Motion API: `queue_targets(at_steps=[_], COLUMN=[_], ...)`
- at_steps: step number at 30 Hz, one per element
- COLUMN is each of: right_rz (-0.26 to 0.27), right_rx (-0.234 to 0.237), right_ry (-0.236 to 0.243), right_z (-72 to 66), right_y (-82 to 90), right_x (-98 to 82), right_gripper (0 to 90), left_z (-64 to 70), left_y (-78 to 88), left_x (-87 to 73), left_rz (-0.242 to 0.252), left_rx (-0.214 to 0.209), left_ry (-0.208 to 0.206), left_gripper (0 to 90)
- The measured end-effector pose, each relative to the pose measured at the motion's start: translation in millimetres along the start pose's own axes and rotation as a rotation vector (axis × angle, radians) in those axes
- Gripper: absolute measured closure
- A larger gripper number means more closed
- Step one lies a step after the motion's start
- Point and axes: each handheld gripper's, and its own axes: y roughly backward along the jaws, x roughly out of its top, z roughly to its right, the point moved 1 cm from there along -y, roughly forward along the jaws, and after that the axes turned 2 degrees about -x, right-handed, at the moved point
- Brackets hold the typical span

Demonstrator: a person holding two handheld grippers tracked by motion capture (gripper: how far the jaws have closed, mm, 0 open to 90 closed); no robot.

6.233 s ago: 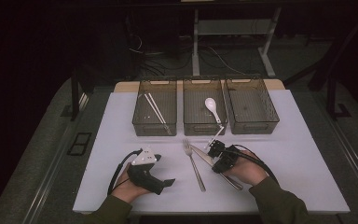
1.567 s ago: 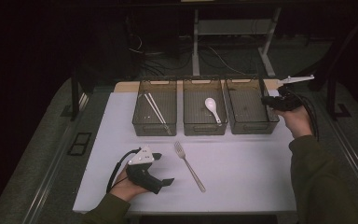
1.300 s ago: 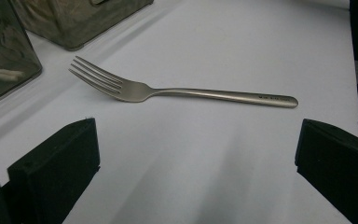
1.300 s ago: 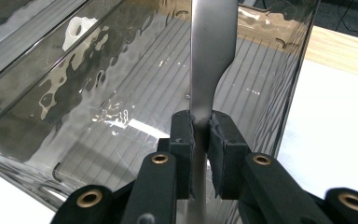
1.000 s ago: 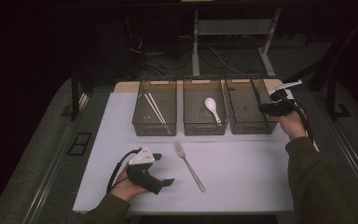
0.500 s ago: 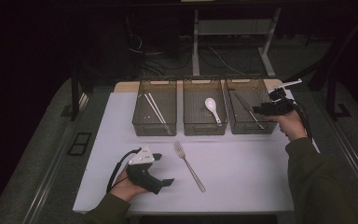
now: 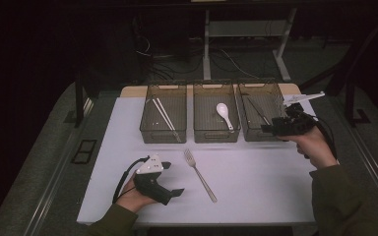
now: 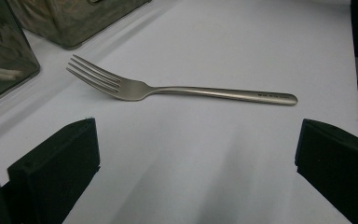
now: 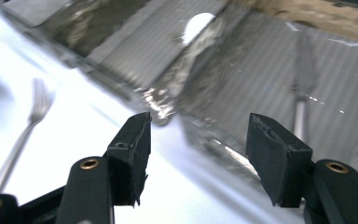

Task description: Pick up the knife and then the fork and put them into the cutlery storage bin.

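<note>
Beside the right bin (image 7: 262,118), the right gripper (image 7: 270,129) hovers empty, fingers parted.

The high view looks down over the whole desk (image 7: 275,177); both tool cameras sit low, sharing the fork (image 8: 168,89), somewhat blurred from the right.

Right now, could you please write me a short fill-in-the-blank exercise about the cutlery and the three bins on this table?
1. The white spoon lies in the ___ of the three clear plastic bins.
2. The metal fork lies on the white ___.
3. The jaws of the left gripper stand ___.
4. The pale chopsticks lie in the ___ bin.

Missing words: middle; table; open; left
</note>
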Motion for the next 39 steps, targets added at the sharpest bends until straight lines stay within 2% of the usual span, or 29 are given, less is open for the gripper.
queue_targets(at_steps=[6,8,11,13,16,29,39], right_rz=[-0.019,-0.013,-0.041,-0.045,-0.056,-0.140,-0.217], right_rx=[0.052,0.065,0.074,0.096,0.102,0.164,0.162], right_ry=[0.039,0.042,0.067,0.068,0.089,0.174,0.236], right_z=[-26.1,-31.8,-38.6,-43.5,-51.8,-97.5,-130.2], right_y=[0.7,-0.3,-3.8,-3.8,-5.4,-28.7,-54.2], right_x=[-14.4,-20.9,-29.0,-32.7,-35.5,-29.4,-22.3], right_gripper=[40.3,42.1,43.1,44.3,44.7,47.7,51.7], left_z=[-0.3,-0.1,0.0,0.1,0.2,1.1,0.8], left_y=[0.3,0.4,0.6,0.9,0.8,0.2,-0.1], left_x=[-0.2,-0.1,-0.1,0.1,0.2,0.6,0.3], left_rz=[-0.002,-0.003,-0.003,-0.001,0.001,0.003,-0.002], left_rx=[0.004,0.005,0.009,0.010,0.011,0.008,0.006], left_ry=[0.000,-0.002,-0.002,-0.001,0.000,-0.004,-0.005], left_gripper=[0.0,0.0,0.0,0.0,0.0,0.0,0.0])
